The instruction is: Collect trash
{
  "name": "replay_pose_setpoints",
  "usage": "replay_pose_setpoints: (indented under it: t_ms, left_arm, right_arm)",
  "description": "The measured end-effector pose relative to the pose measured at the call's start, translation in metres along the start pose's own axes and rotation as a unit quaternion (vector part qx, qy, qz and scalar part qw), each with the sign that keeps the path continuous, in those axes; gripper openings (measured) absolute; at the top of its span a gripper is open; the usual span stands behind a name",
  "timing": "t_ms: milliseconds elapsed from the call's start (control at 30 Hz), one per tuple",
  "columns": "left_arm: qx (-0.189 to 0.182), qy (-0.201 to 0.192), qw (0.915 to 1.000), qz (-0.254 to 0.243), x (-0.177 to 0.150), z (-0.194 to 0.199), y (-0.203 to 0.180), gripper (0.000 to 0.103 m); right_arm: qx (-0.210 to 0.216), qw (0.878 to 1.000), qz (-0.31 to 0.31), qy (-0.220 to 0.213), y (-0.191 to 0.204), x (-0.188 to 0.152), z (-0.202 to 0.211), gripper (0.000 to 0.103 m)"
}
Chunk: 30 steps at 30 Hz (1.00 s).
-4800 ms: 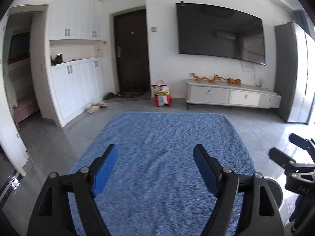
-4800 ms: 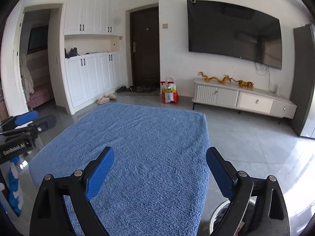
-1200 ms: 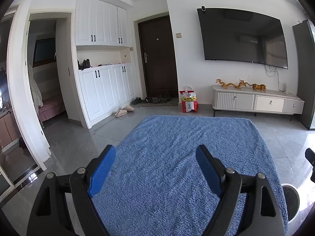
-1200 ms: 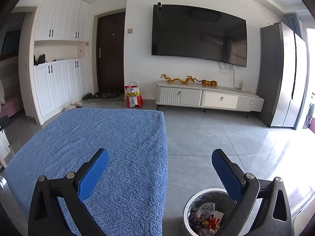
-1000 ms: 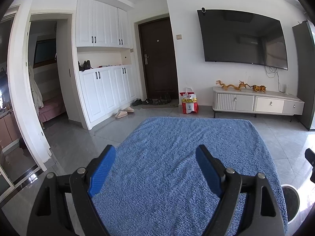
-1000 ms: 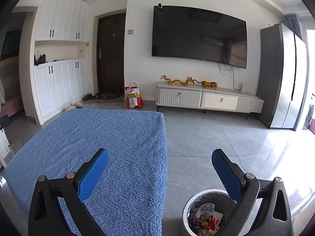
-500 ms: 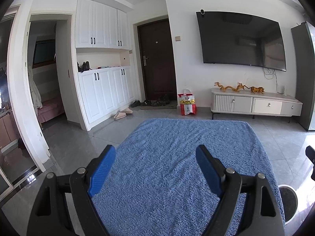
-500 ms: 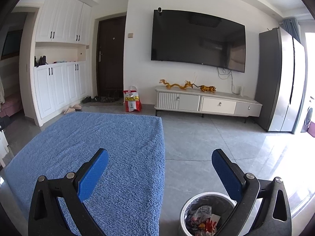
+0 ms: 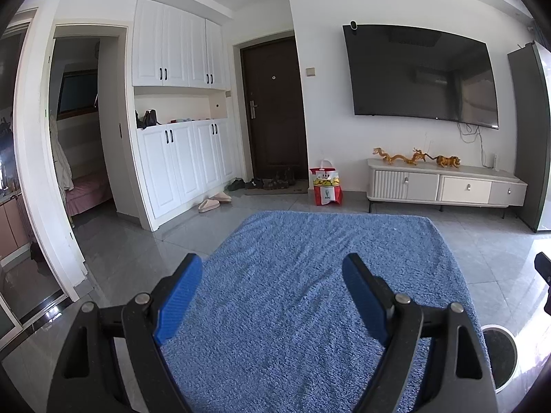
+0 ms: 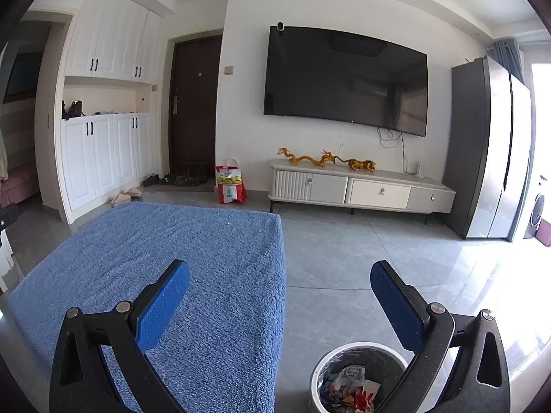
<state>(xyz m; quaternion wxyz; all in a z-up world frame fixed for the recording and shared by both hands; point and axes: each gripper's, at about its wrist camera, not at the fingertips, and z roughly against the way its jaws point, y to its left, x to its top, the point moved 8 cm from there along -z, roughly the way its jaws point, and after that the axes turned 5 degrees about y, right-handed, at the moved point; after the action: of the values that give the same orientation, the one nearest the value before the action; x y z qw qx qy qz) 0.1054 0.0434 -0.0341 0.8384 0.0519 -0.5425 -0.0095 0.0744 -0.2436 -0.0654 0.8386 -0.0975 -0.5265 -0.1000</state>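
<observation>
My left gripper (image 9: 272, 289) hangs open over the blue towel-covered surface (image 9: 310, 275), with nothing between its blue pads. My right gripper (image 10: 280, 296) is open too and holds nothing; it straddles the surface's right edge. Below its right finger stands a round white bin (image 10: 322, 368) lined with a dark bag, with crumpled wrappers and paper (image 10: 347, 383) inside. The same bin (image 9: 501, 349) shows at the lower right of the left wrist view. A tip of the right gripper shows at that view's right edge.
Grey tiled floor (image 10: 361, 258) lies to the right of the blue surface (image 10: 172, 258). A red and white bag (image 10: 230, 180) stands by the dark door (image 10: 194, 103). A low white TV cabinet (image 10: 361, 189), a wall TV (image 10: 344, 79), a tall fridge (image 10: 489, 148) and white cupboards (image 9: 179, 158) line the walls.
In the right wrist view the room and the bin have slid a little lower and the bin shows more fully. Both grippers stay open. The left wrist view is almost the same.
</observation>
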Motion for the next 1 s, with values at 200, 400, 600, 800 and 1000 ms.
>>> replay_pose_setpoints:
  t_ms: [200,400,600,800,1000]
  left_arm:
    - [-0.003,-0.008,1.0000,0.003,0.004,0.008,0.000,0.083]
    - [-0.004,-0.015,0.9999,0.004,0.005,0.018,0.000,0.083]
    - [-0.004,-0.019,0.9998,0.007,0.003,0.025,0.002,0.083]
    - [-0.004,-0.025,0.9996,0.009,0.005,0.032,0.005,0.083]
    - [-0.005,-0.029,0.9995,0.012,0.005,0.040,0.007,0.083]
  right_arm:
    - [0.000,1.000,0.001,-0.010,-0.001,0.004,0.011,0.103]
    - [0.002,1.000,0.002,-0.018,0.000,0.008,0.021,0.103]
    - [0.004,1.000,0.003,-0.026,0.001,0.010,0.029,0.103]
    - [0.007,0.999,0.004,-0.033,0.001,0.011,0.037,0.103]
    - [0.007,0.999,0.004,-0.040,0.000,0.012,0.045,0.103]
